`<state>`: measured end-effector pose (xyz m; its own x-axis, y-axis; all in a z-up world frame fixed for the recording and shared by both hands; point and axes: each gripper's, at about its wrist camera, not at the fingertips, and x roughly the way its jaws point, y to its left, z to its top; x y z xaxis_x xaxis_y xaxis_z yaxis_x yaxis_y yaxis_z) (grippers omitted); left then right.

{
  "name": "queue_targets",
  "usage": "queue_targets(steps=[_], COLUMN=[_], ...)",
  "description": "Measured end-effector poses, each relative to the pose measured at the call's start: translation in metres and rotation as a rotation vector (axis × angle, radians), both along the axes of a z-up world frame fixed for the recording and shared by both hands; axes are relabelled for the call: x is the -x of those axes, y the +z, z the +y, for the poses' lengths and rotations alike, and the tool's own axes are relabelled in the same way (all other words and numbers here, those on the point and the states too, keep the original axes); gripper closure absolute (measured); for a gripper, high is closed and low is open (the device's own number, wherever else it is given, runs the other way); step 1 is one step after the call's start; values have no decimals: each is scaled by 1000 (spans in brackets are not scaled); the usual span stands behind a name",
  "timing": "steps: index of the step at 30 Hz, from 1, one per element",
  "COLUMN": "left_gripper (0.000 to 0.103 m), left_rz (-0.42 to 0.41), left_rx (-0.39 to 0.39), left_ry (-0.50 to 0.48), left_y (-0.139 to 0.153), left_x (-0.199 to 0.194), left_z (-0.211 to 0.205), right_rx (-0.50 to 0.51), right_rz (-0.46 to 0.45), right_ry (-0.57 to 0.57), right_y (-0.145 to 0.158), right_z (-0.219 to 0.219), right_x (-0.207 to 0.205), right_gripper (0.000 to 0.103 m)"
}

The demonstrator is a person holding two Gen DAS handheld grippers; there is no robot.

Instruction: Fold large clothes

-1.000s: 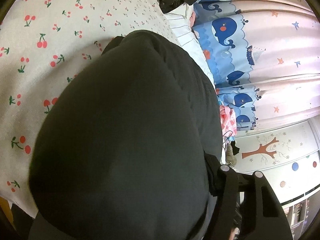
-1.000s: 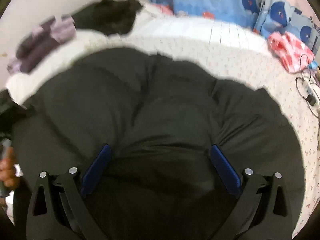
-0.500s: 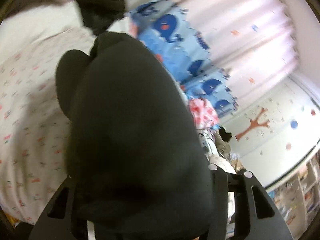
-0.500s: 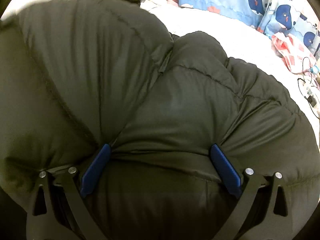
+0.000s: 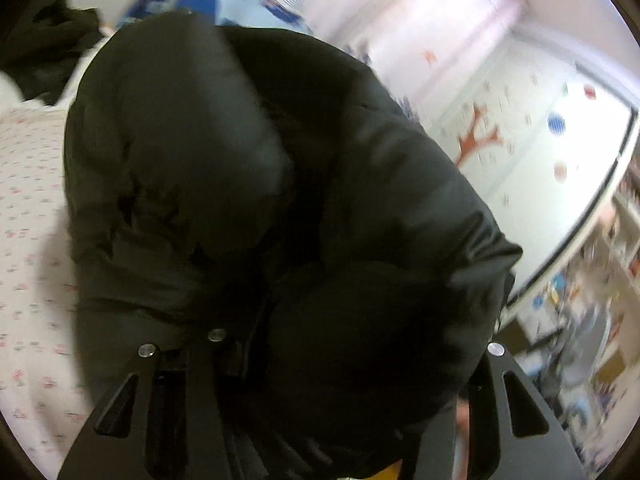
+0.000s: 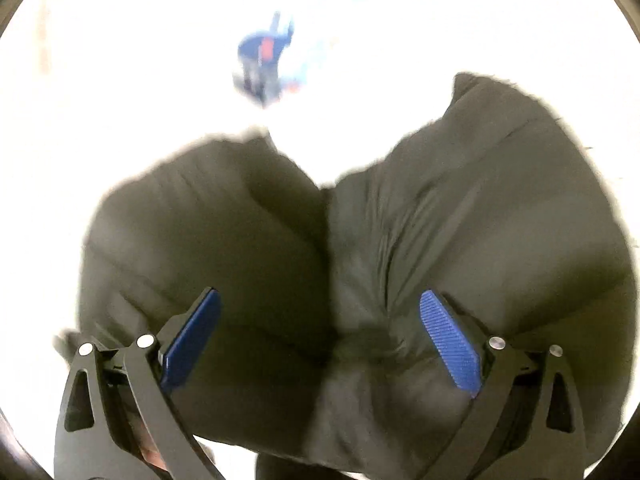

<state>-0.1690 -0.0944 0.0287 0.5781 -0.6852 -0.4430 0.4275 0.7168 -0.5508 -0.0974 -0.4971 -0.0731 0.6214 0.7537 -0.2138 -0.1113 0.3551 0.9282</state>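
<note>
Black jacket [image 5: 288, 208] bunched over left tool [image 5: 320, 360], fingertips buried, grip state unclear. Right tool [image 6: 320, 340] gapes wide, jacket bulging between blue pads [image 6: 448, 344]. Bed [image 5: 28, 208] at 9 o'clock.

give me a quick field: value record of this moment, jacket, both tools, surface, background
garment: black puffer jacket, bulky, bunched up
left tool: left tool with jacket bulk between its fingers; pads hidden, grip cannot be told
right tool: right tool wide open, blue pads either side of the jacket
surface: cherry-print bedspread beside the jacket
other clothing: dark garment at far end of bed
background: wall with tree decal, blurred
image quality: motion blur, right view overexposed
</note>
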Motion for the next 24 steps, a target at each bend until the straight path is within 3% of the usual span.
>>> queue_targets(steps=[2,5,9,14,17,20,23,24], left_gripper=[56,56,56,55,53,52,52,45], left_rz=[9,31,3,-42,-29,-41,-11,18], left_rx=[-53,-130,-283,-377,-408,-451,-399,-341], left_ry=[-57,-123,-197,-242,-252,-319,-374,-379], left_y=[-14,-37,-63,-74,-71,-67,-54,-46], left_x=[0,4,12,34,28,47,61,63], left_z=[-35,-74,-122,-139,-137,-127,-111,-98], right_rx=[-105,-85,89,384,685,723,883,921], right_rz=[-51,-120,-191,-200,-86,-9,41,59], right_ry=[-87,-166,-218,-94,-126,-117,-140,-157], right_y=[6,24,52,70,54,31,22,19], right_z=[-36,-61,-61,4,40,46,55,56], right_x=[9,18,24,9,5,3,6,7], right_gripper=[7,7,7,7,7,7,7,7])
